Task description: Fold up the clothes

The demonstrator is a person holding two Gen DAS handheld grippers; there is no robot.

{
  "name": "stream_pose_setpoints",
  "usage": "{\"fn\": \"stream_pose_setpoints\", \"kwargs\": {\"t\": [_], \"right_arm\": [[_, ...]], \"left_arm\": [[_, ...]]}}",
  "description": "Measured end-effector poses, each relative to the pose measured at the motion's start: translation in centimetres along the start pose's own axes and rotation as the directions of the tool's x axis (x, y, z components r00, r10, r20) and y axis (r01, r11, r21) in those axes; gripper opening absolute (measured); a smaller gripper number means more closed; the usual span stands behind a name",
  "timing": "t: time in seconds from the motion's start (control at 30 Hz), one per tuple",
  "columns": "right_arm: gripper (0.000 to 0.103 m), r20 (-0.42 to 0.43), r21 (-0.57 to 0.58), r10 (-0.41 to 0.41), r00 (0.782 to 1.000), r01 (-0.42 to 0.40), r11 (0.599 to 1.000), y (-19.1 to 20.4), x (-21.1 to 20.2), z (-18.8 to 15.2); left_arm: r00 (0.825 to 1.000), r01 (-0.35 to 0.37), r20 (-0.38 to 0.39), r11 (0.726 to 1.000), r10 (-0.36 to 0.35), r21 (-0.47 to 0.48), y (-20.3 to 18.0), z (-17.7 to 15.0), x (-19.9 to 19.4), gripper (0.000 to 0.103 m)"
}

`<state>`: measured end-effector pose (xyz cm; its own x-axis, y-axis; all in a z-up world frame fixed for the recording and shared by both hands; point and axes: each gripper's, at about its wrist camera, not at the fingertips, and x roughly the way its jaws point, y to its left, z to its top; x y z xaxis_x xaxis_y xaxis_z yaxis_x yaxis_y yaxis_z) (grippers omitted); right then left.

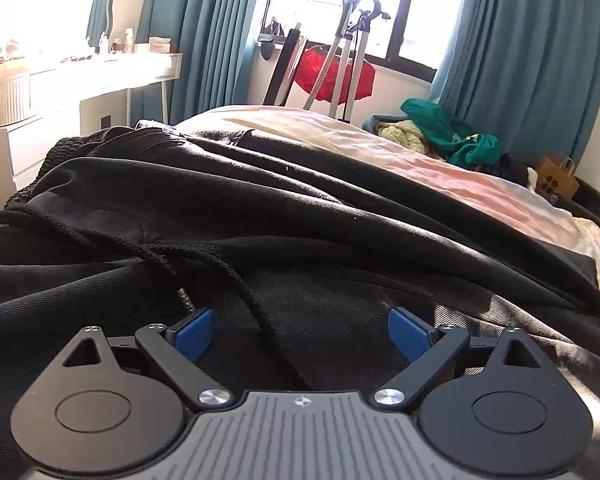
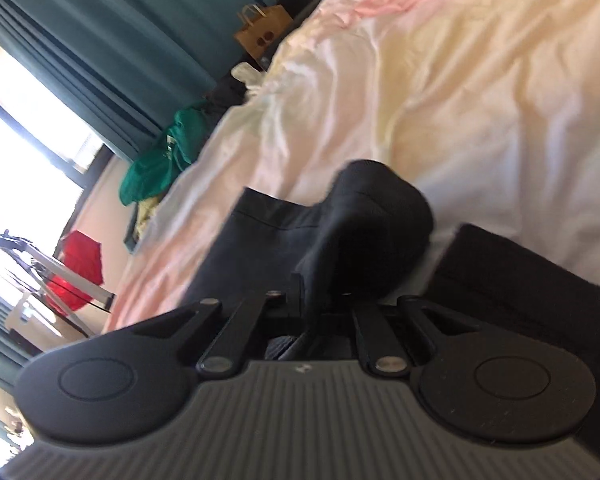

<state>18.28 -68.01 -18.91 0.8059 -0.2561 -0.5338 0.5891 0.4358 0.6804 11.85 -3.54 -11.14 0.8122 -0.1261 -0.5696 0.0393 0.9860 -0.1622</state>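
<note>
The black trousers [image 1: 260, 208] lie spread on the bed [image 1: 440, 160], on a pale pink and yellow sheet [image 2: 460, 80]. Their elastic waistband [image 1: 56, 160] is at the left side in the left view, and a black drawstring [image 1: 204, 264] runs across the cloth toward the left gripper [image 1: 300, 334]. This gripper is low over the trousers with its jaws wide apart; the blue pads [image 1: 194, 330] hold nothing, and the drawstring passes between them.

The right gripper [image 2: 320, 304] has its jaws closed on a bunch of the trousers [image 2: 364, 220], and the cloth rises from the fingers in a rounded fold above the sheet. The picture from this side is tilted and a little blurred.

Farther on the bed there is a pile of clothes [image 1: 448, 136], green on top. Beside it stands a brown paper bag [image 1: 556, 178]. Teal curtains [image 1: 520, 48] hang at the bright window, and something red [image 1: 336, 76] hangs on a metal rack [image 1: 352, 52] there.
</note>
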Motion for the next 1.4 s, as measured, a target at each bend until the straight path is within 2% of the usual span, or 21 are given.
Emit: {"fn": "stream_pose_setpoints", "kwargs": {"t": [0.1, 0.17, 0.2, 0.27, 0.37, 0.4, 0.53, 0.67, 0.83, 1.0, 1.17, 1.33, 1.4], "right_arm": [[0.008, -0.027, 0.017, 0.03, 0.999, -0.029, 0.999, -0.7, -0.2, 0.1], [0.013, -0.023, -0.013, 0.019, 1.0, -0.019, 1.0, -0.2, -1.2, -0.2], [0.019, -0.02, -0.027, 0.014, 1.0, -0.014, 1.0, 0.0, -1.7, -0.3], [0.041, -0.017, -0.072, -0.011, 1.0, 0.01, 0.997, 0.7, -3.3, -0.7], [0.06, -0.02, -0.131, -0.006, 1.0, 0.003, 0.991, 1.8, -6.4, -1.4], [0.062, -0.021, -0.15, -0.004, 1.0, 0.001, 0.989, 2.2, -7.5, -1.7], [0.062, -0.015, -0.242, -0.035, 0.999, 0.03, 0.97, 4.3, -12.4, -3.5], [0.063, -0.048, -0.283, -0.024, 0.999, 0.009, 0.959, 5.3, -16.3, -5.2], [0.063, -0.037, -0.348, -0.009, 0.999, -0.005, 0.938, 6.2, -20.1, -5.7], [0.063, -0.036, -0.36, -0.008, 0.999, -0.006, 0.933, 5.5, -22.6, -5.5], [0.063, -0.046, -0.352, -0.013, 0.999, -0.004, 0.936, 4.3, -23.5, -5.3], [0.063, -0.045, -0.309, -0.012, 0.999, -0.002, 0.951, 3.4, -23.7, -5.0], [0.071, -0.026, -0.323, -0.014, 1.0, 0.005, 0.946, 3.5, -23.8, -5.0]], "left_arm": [[1.0, 0.004, -0.012, 1.0, -0.004, 0.001, 0.1, 0.3, -0.1, 0.094], [1.0, -0.003, -0.024, 1.0, 0.003, 0.009, 0.1, 0.5, -0.4, 0.094], [0.999, -0.006, -0.034, 1.0, 0.007, 0.019, 0.0, 0.7, -0.6, 0.094], [0.999, -0.001, -0.039, 0.999, 0.003, 0.035, -0.2, 0.8, -1.1, 0.094], [0.999, 0.016, -0.032, 0.999, -0.014, 0.048, -0.4, 0.9, -2.1, 0.094], [0.999, 0.023, -0.027, 0.998, -0.022, 0.051, -0.4, 1.0, -2.5, 0.094], [0.999, 0.048, -0.006, 0.997, -0.048, 0.058, -0.5, 1.2, -4.1, 0.094], [0.998, 0.058, 0.016, 0.997, -0.059, 0.053, -0.6, 1.2, -6.0, 0.094], [0.999, 0.0, 0.048, 0.989, -0.007, 0.149, -0.8, 0.5, -8.3, 0.094], [0.999, -0.02, 0.048, 0.985, 0.012, 0.17, 0.7, 0.8, -11.1, 0.094], [0.999, -0.03, 0.018, 0.995, 0.028, 0.097, 4.0, 1.9, -13.4, 0.095], [0.992, -0.124, -0.012, 0.992, 0.125, 0.019, 9.0, 2.9, -15.2, 0.098], [0.986, -0.163, -0.018, 0.986, 0.163, -0.017, 10.8, 3.3, -15.7, 0.098]]}}
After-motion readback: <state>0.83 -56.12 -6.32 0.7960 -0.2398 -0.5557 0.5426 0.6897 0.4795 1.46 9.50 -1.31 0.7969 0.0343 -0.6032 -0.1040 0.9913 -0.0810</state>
